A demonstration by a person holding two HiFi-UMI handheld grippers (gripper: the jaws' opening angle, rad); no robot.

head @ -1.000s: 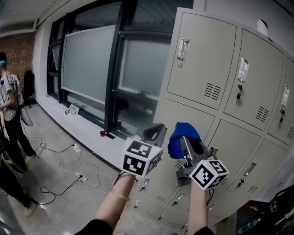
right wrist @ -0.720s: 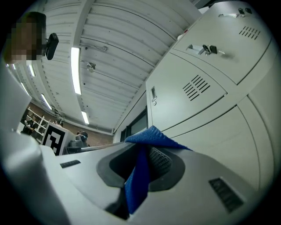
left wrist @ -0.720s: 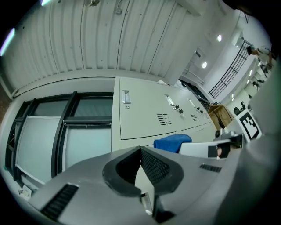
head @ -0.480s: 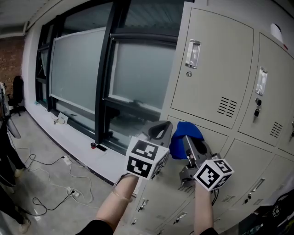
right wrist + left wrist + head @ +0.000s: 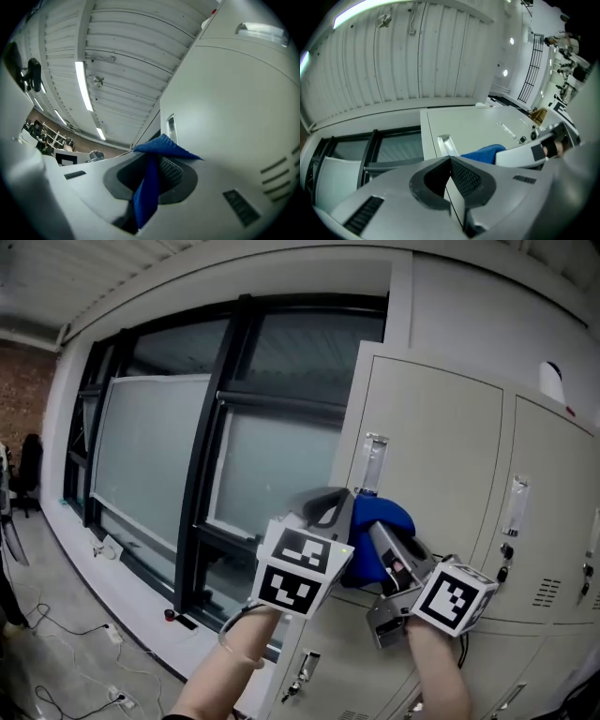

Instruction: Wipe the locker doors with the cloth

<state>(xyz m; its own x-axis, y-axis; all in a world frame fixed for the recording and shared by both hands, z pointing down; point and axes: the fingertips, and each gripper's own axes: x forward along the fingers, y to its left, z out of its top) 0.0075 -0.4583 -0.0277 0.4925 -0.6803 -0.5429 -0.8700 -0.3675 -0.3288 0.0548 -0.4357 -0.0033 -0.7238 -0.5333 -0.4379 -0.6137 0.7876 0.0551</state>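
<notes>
A bank of pale grey lockers fills the right of the head view; the top-left locker door (image 5: 427, 456) carries a metal handle (image 5: 373, 460). My right gripper (image 5: 377, 532) is shut on a blue cloth (image 5: 379, 526), and the bunched cloth sits against that door just below the handle. In the right gripper view the cloth (image 5: 151, 180) hangs pinched between the jaws (image 5: 154, 176), with the door (image 5: 225, 112) close ahead. My left gripper (image 5: 328, 507) is beside the right one, shut with nothing in it (image 5: 449, 180); the cloth (image 5: 485, 153) shows past its jaws.
A dark-framed window wall (image 5: 197, 484) runs left of the lockers. Neighbouring locker doors (image 5: 553, 493) with handles, keys and vents continue to the right. Cables (image 5: 56, 634) lie on the floor at lower left.
Both grippers and the cloth have risen from the lower locker row to the top-left door, just under its handle. The head view has tilted upward with them.
</notes>
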